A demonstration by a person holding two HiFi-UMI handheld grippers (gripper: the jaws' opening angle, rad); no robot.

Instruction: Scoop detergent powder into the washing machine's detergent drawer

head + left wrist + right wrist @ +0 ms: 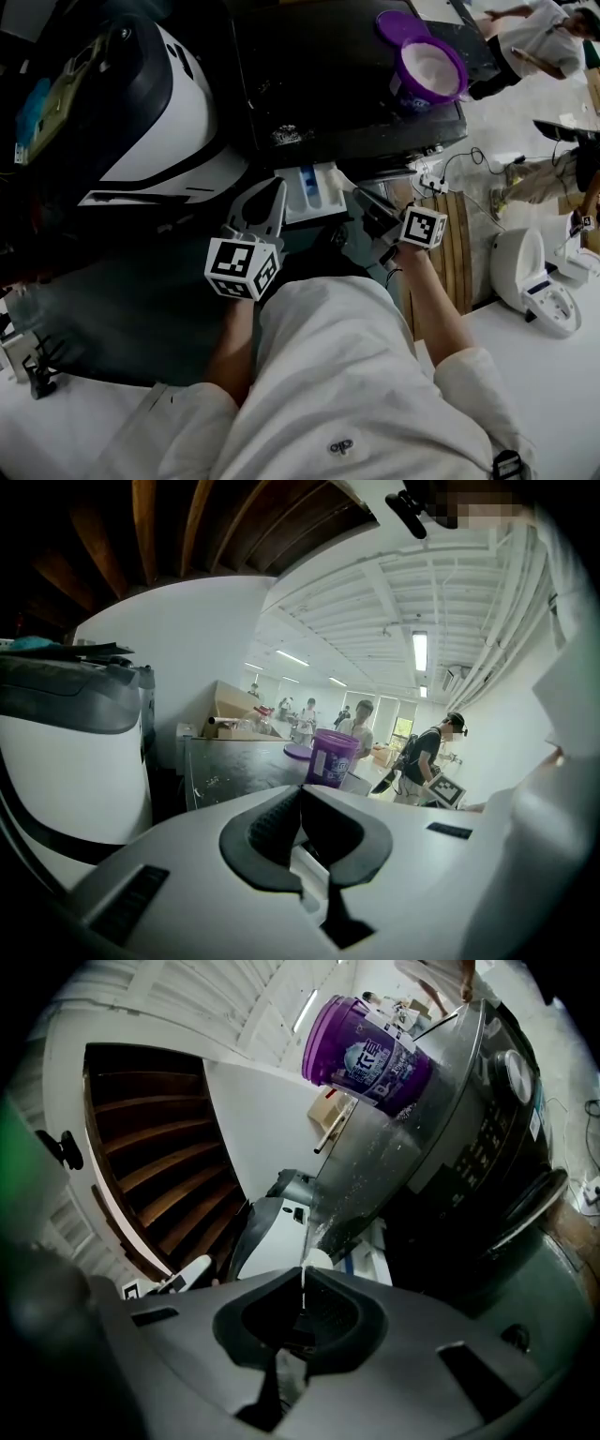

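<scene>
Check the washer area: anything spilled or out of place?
Yes. White powder specks lie scattered on the washing machine's dark top, near its front edge above the open detergent drawer and away from the purple tub. They look like spilled detergent. Nothing else stands out.

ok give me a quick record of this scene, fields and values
left gripper: jaws shut, nothing between them
right gripper: shut on what looks like a thin white scoop, seen edge-on; load cannot be told
detergent drawer: pulled out, between the two grippers
purple tub: open, white powder inside, on top of the washing machine
lid: off, lying beside the tub
</scene>
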